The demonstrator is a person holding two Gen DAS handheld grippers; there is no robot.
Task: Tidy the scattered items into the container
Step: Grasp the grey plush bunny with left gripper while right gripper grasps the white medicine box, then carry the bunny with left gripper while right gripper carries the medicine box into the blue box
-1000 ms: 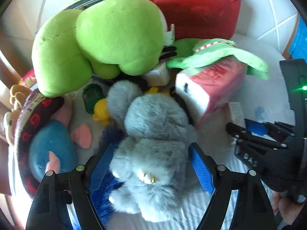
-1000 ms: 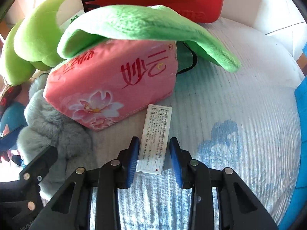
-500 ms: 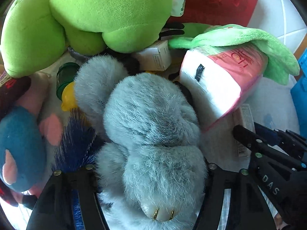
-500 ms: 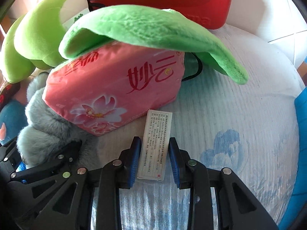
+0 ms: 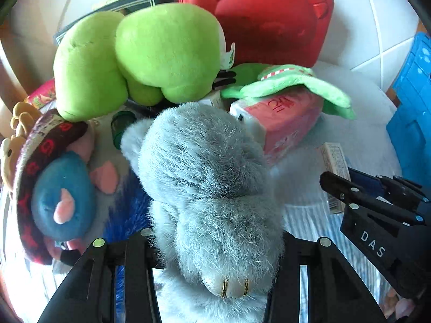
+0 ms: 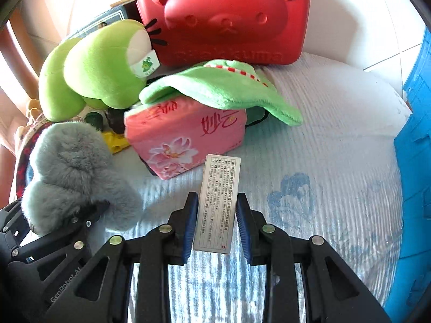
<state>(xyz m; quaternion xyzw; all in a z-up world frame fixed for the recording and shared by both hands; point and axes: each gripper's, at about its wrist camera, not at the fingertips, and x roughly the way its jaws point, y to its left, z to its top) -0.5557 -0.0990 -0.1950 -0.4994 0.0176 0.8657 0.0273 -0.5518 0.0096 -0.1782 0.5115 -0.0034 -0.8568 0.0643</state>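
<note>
A grey furry plush (image 5: 210, 177) fills the middle of the left wrist view, with my left gripper (image 5: 215, 239) shut on it; fur hides the pads. In the right wrist view the same plush (image 6: 72, 172) hangs at lower left. My right gripper (image 6: 216, 202) is shut on a small white printed box (image 6: 218, 204), which sticks out forward between the blue pads. The left wrist view shows that gripper (image 5: 377, 202) and box (image 5: 334, 161) at the right. A blue crate (image 6: 414, 161) stands along the right edge.
A red bear-faced case (image 6: 223, 18) stands at the back. In front of it lie a big green plush (image 5: 140, 59), a pink tissue pack (image 6: 186, 137) under a green plush hat (image 6: 223, 88), and a blue-pink plush (image 5: 62, 202). A striped white cloth (image 6: 336, 148) covers the surface.
My left gripper has shut on the grey plush and drawn it up and back from the pile. My right gripper has tightened on the white box and pulled back with it.
</note>
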